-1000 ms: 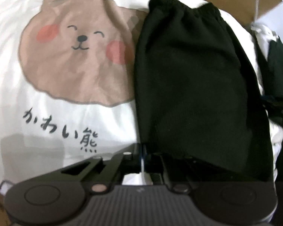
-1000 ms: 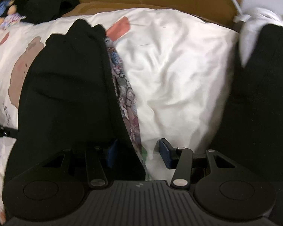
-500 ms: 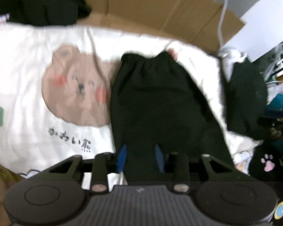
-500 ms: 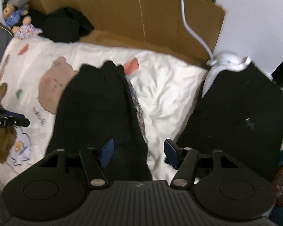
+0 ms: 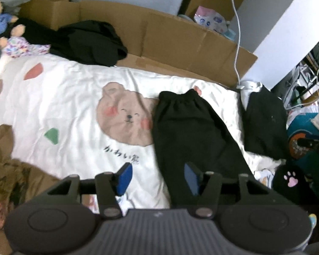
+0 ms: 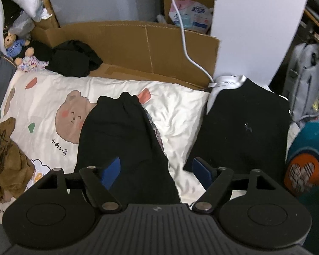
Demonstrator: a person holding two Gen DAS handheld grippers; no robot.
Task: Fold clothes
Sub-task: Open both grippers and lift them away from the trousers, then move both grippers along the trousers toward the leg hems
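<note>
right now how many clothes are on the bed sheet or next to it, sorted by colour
black: 3, the folded pants, a flat garment at the right and a crumpled heap by the cardboard
brown: 1, a crumpled garment at the left edge
white: 1, a bit of cloth by the cable
total: 5

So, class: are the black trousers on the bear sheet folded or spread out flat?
Folded. The black trousers lie as one narrow strip, legs stacked lengthwise, gathered waistband away from the cameras. Both grippers hang open above, touching nothing.
</note>
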